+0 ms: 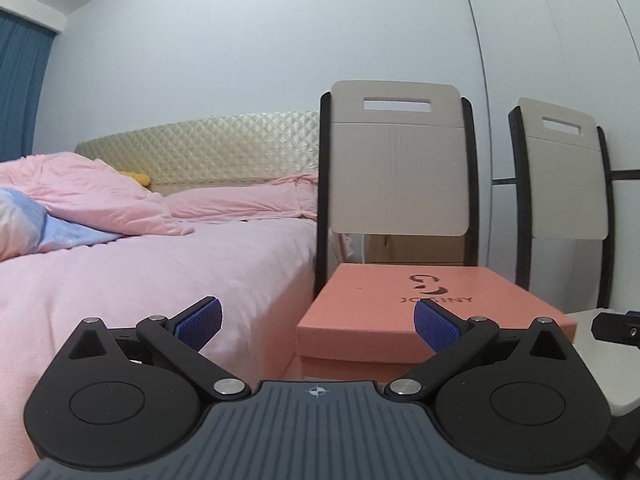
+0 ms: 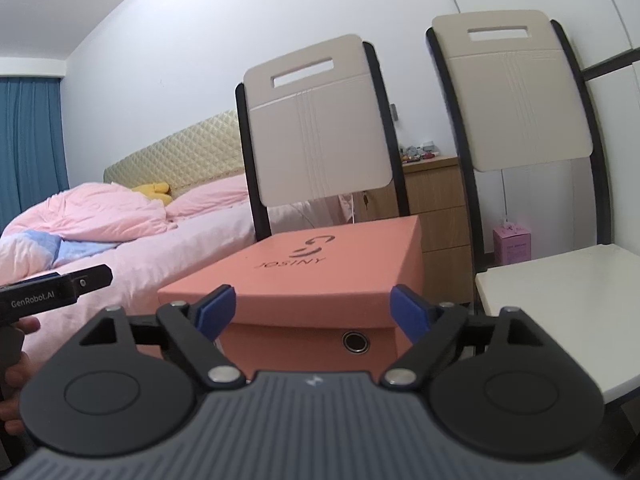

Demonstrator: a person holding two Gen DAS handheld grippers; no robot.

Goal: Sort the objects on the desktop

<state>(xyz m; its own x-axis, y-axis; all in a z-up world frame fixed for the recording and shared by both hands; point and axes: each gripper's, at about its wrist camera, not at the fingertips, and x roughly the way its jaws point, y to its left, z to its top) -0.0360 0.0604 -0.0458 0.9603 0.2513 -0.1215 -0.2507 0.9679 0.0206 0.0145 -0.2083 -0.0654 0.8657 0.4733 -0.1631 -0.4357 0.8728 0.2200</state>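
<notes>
A salmon-pink shoe box (image 1: 400,308) with a dark logo on its lid sits on the seat of the nearer chair, just ahead of both grippers. My left gripper (image 1: 318,320) stands wide open, short of the box's near left corner, with nothing between its blue pads (image 1: 204,316). In the right wrist view the same shoe box (image 2: 320,268) fills the centre, with a round metal eyelet on its front face. My right gripper (image 2: 313,308) is open in front of that face, and its pads do not touch the box. The left gripper's body (image 2: 56,288), held by a hand, shows at the left edge.
A second chair (image 2: 560,300) with a bare white seat stands right of the box. A bed (image 1: 140,272) with pink bedding runs along the left. Behind the chairs are a wooden drawer cabinet (image 2: 436,200) and a small pink carton (image 2: 512,244).
</notes>
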